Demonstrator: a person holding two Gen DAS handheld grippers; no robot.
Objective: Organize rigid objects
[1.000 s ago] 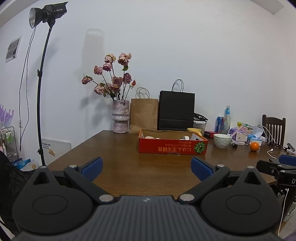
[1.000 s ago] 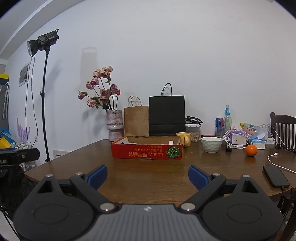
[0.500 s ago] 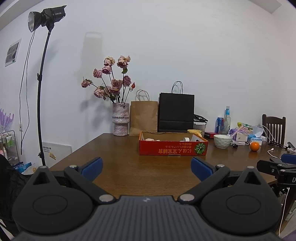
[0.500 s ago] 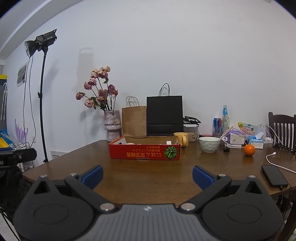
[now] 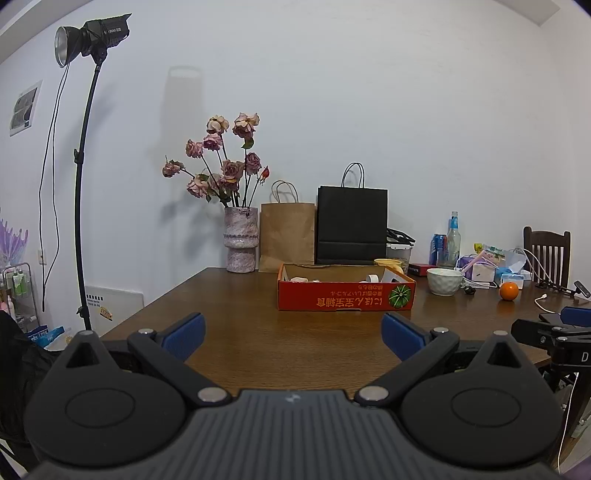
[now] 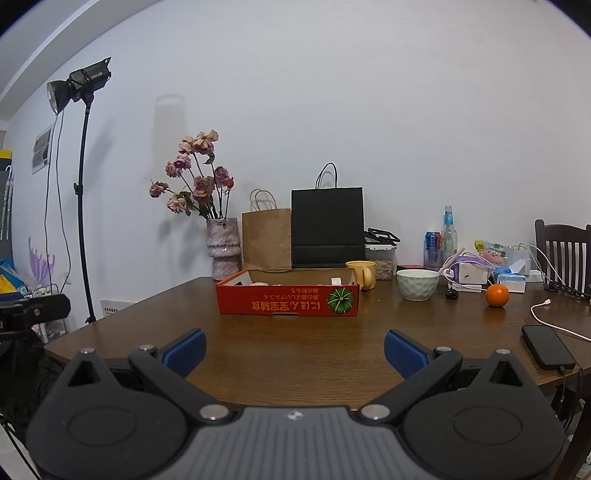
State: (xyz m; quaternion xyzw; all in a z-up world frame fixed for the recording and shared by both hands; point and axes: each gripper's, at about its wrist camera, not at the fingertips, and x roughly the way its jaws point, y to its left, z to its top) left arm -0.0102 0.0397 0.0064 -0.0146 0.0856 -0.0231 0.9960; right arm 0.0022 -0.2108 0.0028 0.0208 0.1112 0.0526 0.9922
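A white wall backs a brown wooden worktop (image 6: 295, 354), with a studio light on a stand (image 5: 88, 33) at the left. Only the right wrist view shows the black phone (image 6: 548, 347) near the worktop's right edge and the whole yellow mug (image 6: 362, 274) behind the red cardboard tray (image 6: 288, 304); the left wrist view shows just the mug's rim, yet looks deeper into the tray, where small pale items lie. That view also catches part of the right tool at its right edge. The left tool (image 5: 293, 332) and right tool (image 6: 295, 349) both stand released, blue pads wide apart with nothing between them. The tray sits well ahead of both tools; the white bowl (image 6: 417, 284) and orange (image 6: 496, 295) lie further right.
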